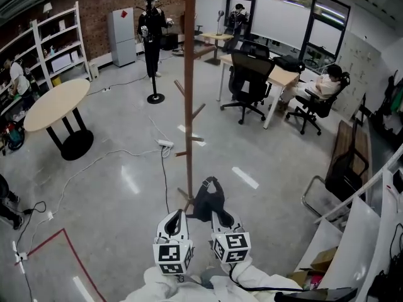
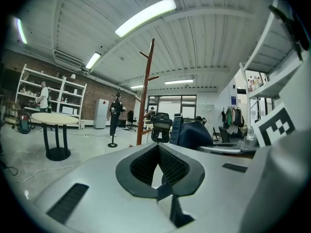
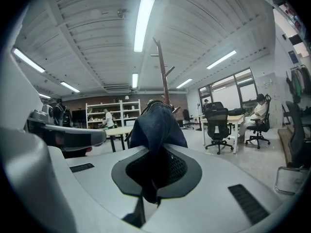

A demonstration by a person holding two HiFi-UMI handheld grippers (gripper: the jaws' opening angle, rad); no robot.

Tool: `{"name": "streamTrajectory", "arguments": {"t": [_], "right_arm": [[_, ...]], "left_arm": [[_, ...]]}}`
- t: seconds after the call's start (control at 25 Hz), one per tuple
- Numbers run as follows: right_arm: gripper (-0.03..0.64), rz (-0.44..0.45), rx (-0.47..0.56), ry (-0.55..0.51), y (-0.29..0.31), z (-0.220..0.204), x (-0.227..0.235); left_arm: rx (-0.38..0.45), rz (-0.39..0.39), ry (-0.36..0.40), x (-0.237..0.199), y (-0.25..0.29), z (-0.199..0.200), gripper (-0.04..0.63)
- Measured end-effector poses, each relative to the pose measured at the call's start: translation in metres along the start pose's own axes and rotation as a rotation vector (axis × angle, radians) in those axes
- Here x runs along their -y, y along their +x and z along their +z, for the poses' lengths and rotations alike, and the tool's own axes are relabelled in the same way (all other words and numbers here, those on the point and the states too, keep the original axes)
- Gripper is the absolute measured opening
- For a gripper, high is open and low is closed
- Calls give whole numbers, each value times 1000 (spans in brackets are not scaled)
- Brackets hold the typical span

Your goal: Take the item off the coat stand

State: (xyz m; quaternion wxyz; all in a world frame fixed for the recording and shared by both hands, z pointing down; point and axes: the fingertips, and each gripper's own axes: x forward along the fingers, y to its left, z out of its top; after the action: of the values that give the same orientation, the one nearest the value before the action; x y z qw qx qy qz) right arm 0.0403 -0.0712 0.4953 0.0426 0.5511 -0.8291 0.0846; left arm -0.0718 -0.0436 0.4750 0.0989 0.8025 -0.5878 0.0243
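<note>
A tall wooden coat stand (image 1: 189, 93) rises from the floor just ahead of both grippers. A dark blue cloth item (image 1: 208, 201) with a strap loop at its top hangs right beside the stand's lower pegs. My right gripper (image 1: 218, 215) is shut on the item's lower part; in the right gripper view the cloth (image 3: 158, 125) rises out of the closed jaws (image 3: 151, 191), with the stand (image 3: 164, 81) behind it. Whether the loop still sits on a peg I cannot tell. My left gripper (image 1: 177, 214) is beside it to the left, shut and empty (image 2: 160, 191).
A cable and power strip (image 1: 165, 143) lie on the floor left of the stand. A round table (image 1: 56, 102) is far left, a dressed mannequin (image 1: 151, 36) behind. An office chair (image 1: 249, 80), a desk (image 1: 280, 74) and a seated person (image 1: 324, 87) are at right. Red tape (image 1: 63, 238) marks the floor.
</note>
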Motion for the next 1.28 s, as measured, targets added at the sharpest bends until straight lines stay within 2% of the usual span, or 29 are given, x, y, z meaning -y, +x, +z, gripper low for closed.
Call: {"name": "streamTrajectory", "arguments": {"t": [0.44,1.28], "right_arm": [[18,47,0,-16,-7,-1,-11],[18,80,9,-19,-18,2,3]], "left_arm": [[15,70,-12,-5,-15,1,-17],[30,90,3,18,-19,4,-17]]}}
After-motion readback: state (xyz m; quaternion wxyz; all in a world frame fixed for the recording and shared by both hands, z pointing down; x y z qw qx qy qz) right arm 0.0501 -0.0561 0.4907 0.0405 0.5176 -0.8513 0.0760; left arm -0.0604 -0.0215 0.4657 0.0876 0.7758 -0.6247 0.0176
